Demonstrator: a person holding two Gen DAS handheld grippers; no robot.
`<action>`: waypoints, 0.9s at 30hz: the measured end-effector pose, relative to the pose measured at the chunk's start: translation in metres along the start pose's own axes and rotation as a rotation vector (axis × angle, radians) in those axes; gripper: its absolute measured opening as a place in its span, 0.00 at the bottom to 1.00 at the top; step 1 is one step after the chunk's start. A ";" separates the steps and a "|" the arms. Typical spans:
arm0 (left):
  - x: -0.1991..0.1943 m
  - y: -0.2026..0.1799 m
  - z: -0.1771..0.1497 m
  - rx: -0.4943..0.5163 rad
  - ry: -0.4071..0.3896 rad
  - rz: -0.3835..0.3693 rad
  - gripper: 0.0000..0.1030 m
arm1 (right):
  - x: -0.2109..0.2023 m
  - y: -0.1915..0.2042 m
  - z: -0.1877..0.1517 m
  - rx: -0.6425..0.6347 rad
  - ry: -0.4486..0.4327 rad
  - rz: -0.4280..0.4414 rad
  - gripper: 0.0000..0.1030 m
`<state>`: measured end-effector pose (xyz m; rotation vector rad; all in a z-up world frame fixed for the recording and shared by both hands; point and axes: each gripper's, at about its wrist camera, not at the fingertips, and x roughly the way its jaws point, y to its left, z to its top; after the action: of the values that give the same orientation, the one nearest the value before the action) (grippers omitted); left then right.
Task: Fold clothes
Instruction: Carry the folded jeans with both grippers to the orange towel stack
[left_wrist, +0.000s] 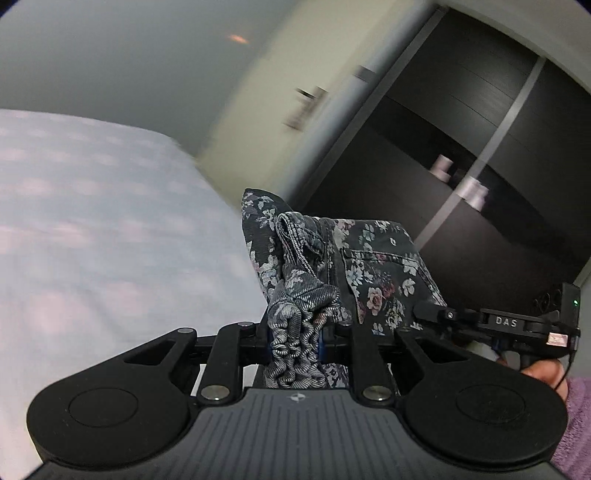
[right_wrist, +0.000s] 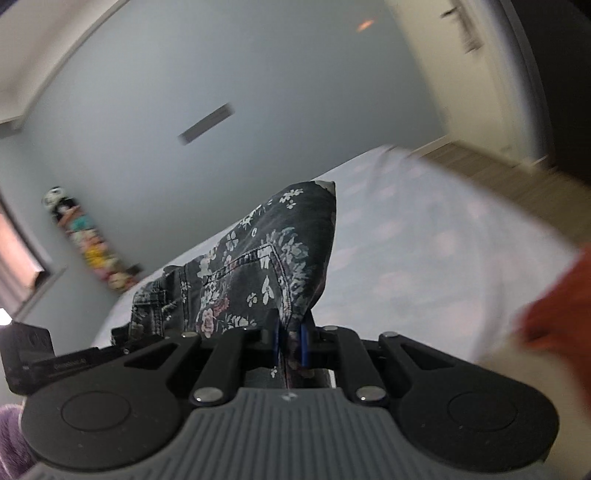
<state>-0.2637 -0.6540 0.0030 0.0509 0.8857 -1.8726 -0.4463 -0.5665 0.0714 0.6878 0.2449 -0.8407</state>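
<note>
— Hanging between the two claws: floral jeans (left_wrist: 373, 273), dark denim with pale and pink flowers, lifted above the bed (left_wrist: 92, 229).
— Held how?
— Pinched at both ends. Left claw (left_wrist: 295, 347) clamped on a bunched, crumpled wad of the cloth, grey inside of the denim facing out. Right claw (right_wrist: 290, 347) squeezed tight on a thinner fold, blue pads (right_wrist: 304, 345) pressing either side.
— Any detail on the cloth?
— Stitched pocket and seam visible in both views; one corner poking up in a point in the right view. Fabric spread from the right claw toward the left one, whose black body shows at the left edge.
— And around it?
— Pale sheet with faint pink patches below, blurred. Grey-blue wall (right_wrist: 221, 74) behind. Dark wardrobe (left_wrist: 461, 147) with a light vertical strip to the right in the left view. Colourful skateboard (right_wrist: 86, 240) leaning on the wall in the right view. Something orange-red (right_wrist: 557, 306) at the right edge, too blurred to name. Purple sleeve (left_wrist: 576, 421) low at the edge.
</note>
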 end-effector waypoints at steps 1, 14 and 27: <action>0.018 -0.013 0.002 0.010 0.018 -0.029 0.16 | -0.015 -0.014 0.007 -0.002 -0.009 -0.028 0.12; 0.199 -0.152 -0.004 0.125 0.241 -0.260 0.16 | -0.165 -0.157 0.071 0.013 -0.046 -0.383 0.12; 0.331 -0.220 0.019 0.504 0.416 -0.276 0.16 | -0.183 -0.236 0.009 0.474 -0.179 -0.470 0.11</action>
<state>-0.5937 -0.8763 0.0022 0.6771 0.6924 -2.3562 -0.7442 -0.5728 0.0530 1.0087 0.0394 -1.4286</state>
